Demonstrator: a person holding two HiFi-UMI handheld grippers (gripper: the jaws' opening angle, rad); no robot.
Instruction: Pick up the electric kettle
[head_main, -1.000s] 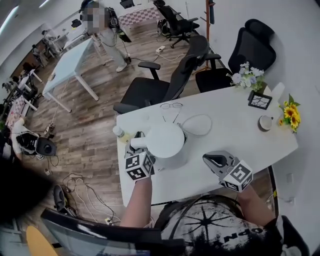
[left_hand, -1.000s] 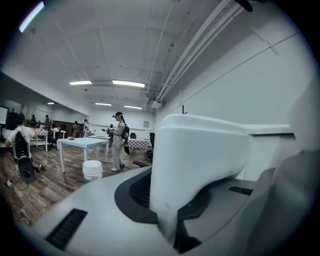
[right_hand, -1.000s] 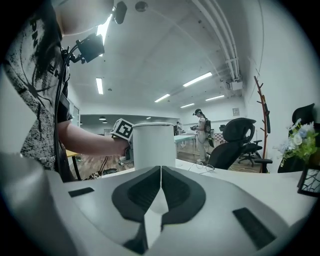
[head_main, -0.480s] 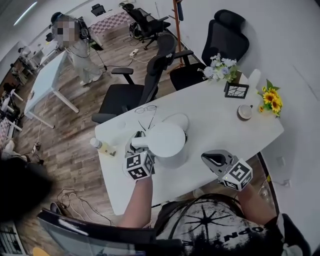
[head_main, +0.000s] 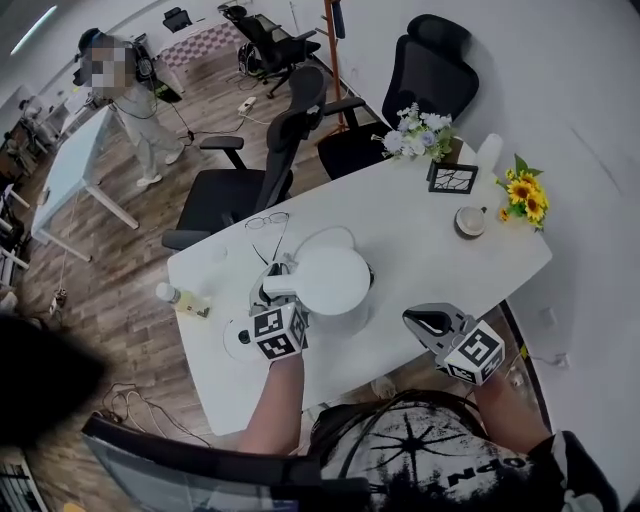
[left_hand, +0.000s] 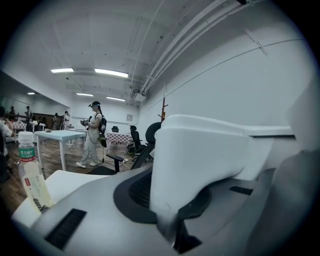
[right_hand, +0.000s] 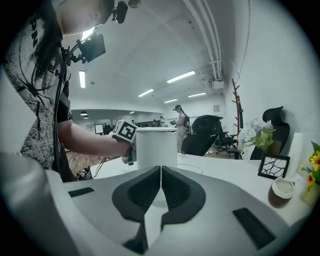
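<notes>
The white electric kettle is off its round white base, which lies bare on the table to the lower left of it. My left gripper is shut on the kettle's handle; its jaws are opening slightly, but the pads still press on the handle. In the right gripper view the kettle stands upright ahead, its bottom hidden by my jaws. My right gripper hovers over the table's near edge, right of the kettle, shut and empty.
On the white table are a water bottle at the left, glasses, a white cable loop, flowers, a black frame, a cup and sunflowers. Office chairs stand behind; a person stands far off.
The kettle, held in my left gripper, has left its base and shifted right across the table, uncovering the round base. My right gripper moved along with it.
</notes>
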